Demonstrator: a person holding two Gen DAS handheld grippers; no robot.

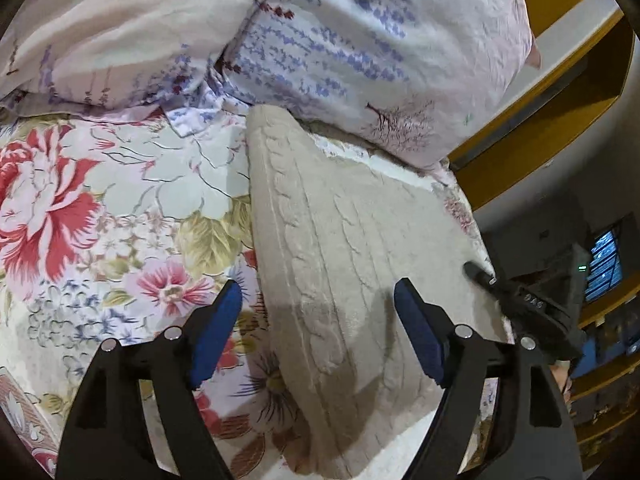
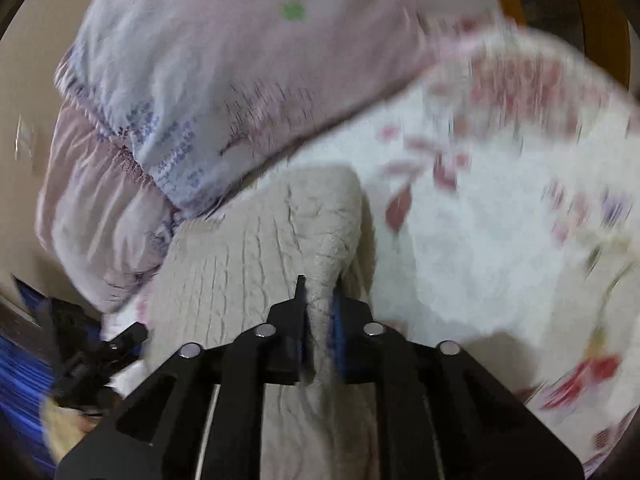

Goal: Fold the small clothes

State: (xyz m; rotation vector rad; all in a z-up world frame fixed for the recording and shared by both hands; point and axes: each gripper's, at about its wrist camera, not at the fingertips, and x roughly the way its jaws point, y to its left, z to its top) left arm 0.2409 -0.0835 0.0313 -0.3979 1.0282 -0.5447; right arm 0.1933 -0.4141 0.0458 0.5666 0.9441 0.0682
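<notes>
Beige cable-knit garment [image 1: 340, 248], one piece, lies on the floral bedsheet [image 1: 120, 200] below two pillows. Right tongs [image 2: 320, 304] are clenched on a pinched ridge of it, apparently mid-fold; left tongs [image 1: 318, 328] hover released above it. Next, carry the fold across and flatten.

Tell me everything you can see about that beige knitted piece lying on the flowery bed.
The beige knitted garment looks soft and thick, with cable-like ribs along its length. It lies folded on the floral bedsheet, its far end close to the pillows. The right gripper pinches a raised fold of it; the left gripper is open above it, not gripping.
</notes>
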